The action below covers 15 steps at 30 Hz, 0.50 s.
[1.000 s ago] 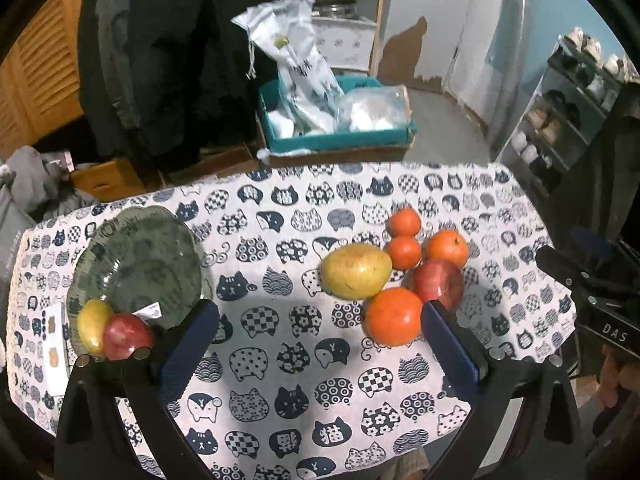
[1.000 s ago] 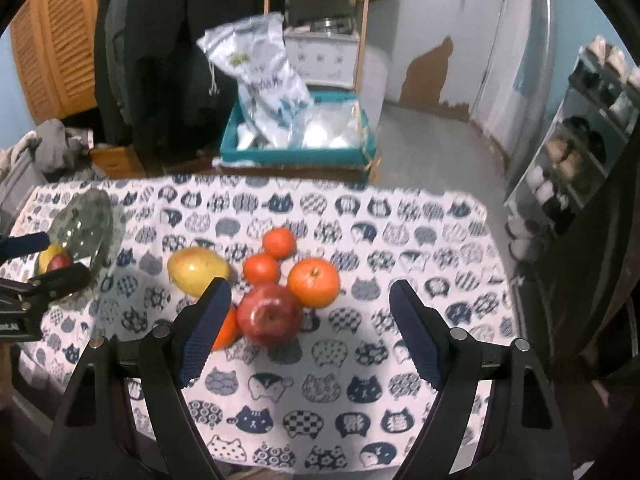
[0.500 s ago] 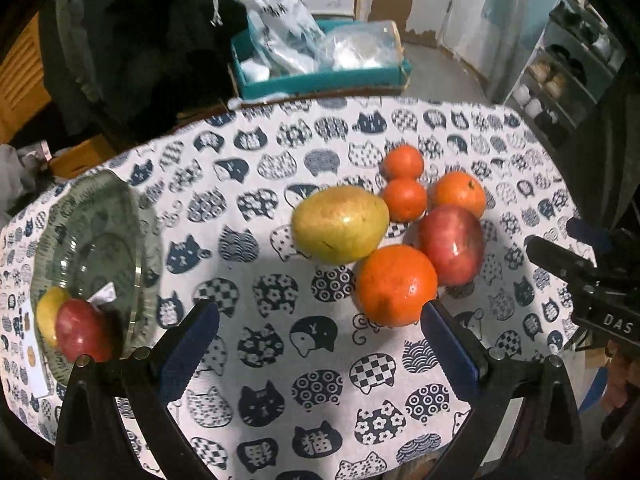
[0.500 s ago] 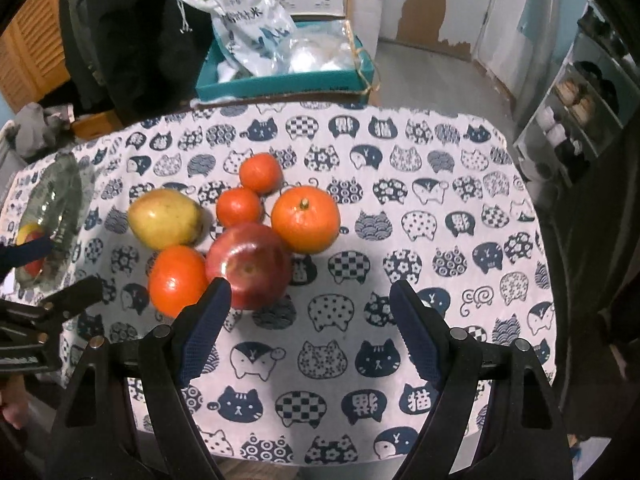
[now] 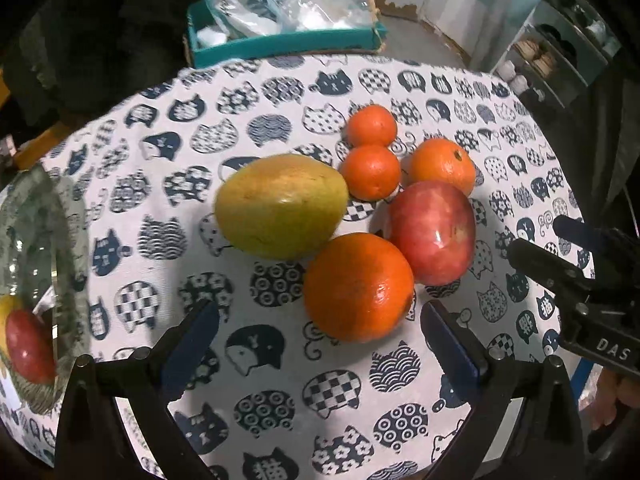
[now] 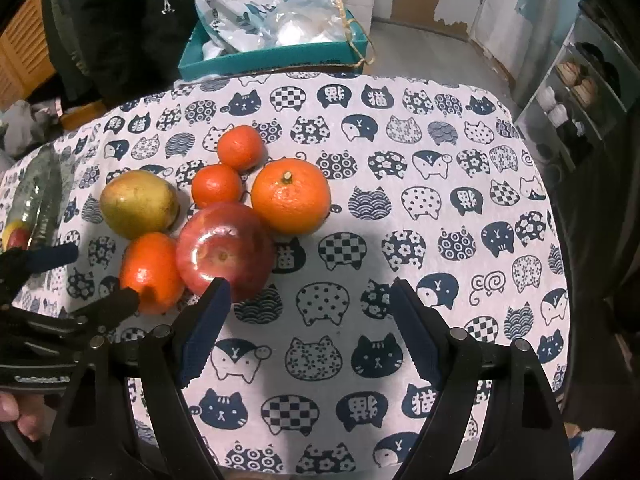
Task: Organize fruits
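I judged the task as only begun. In the glass plate [image 5: 60,240] at the left side of the surface [image 5: 280,380] I could see two fruits already: a red one [image 5: 28,344] and a yellow one [image 5: 6,316] beside it. Six fruits lay in one group on the cat-pattern cloth [image 6: 440,200]: a mango [image 5: 280,206], a big red apple [image 5: 432,232], a large orange [image 5: 358,286] touching both of them, another orange [image 5: 442,166] and two small tangerines [image 5: 372,148] behind.

My left claw [image 5: 320,348] stood wide open and held nothing; the large orange was just ahead of its pads. My right claw [image 6: 310,328] was also open and empty, its left pad [image 6: 208,320] just beside the apple. No fruit from the group was lifted yet, so I believed nearly all the moving was left to do.
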### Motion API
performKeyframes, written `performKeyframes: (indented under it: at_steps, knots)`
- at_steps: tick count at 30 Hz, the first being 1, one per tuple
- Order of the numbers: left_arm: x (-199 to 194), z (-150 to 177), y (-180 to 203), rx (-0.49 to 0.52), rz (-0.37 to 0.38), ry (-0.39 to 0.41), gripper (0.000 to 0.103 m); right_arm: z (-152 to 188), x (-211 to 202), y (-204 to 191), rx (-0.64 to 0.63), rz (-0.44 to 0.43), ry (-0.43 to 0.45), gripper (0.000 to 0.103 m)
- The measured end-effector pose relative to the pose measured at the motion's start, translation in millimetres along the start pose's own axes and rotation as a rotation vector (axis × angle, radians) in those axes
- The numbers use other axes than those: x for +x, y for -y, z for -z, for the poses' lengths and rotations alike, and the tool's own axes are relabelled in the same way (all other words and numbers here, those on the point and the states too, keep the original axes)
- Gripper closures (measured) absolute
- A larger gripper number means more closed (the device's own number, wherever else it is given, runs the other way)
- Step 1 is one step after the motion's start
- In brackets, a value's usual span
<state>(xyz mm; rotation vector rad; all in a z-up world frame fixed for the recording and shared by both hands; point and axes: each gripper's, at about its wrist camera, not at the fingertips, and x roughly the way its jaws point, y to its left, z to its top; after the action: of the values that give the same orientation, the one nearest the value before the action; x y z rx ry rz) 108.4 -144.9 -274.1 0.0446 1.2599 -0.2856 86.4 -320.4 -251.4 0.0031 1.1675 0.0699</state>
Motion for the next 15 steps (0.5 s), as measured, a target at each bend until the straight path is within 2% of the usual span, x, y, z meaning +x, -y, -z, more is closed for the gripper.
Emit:
performKeyframes:
  at_steps: [5, 9, 11, 15]
  knots:
    - [13.4, -4.8, 1.2, 0.005, 0.005, -0.019, 0.001, -1.0, 3.1, 3.9, 0.010, -0.003, -0.004, 0.021]
    - [20.8, -8.4, 5.5, 0.008, 0.039, -0.024, 0.002, -1.9, 7.5, 4.0, 0.013, -0.006, -0.011, 0.021]
    - [24.2, -9.5, 8.3, 0.019, 0.046, -0.028, 0.006, -2.1, 9.7, 4.0, 0.013, -0.005, -0.014, 0.021]
    - [33.7, -9.5, 10.7, 0.021, 0.084, -0.057, 0.026, -2.5, 11.9, 5.3, 0.019, -0.005, -0.016, 0.021]
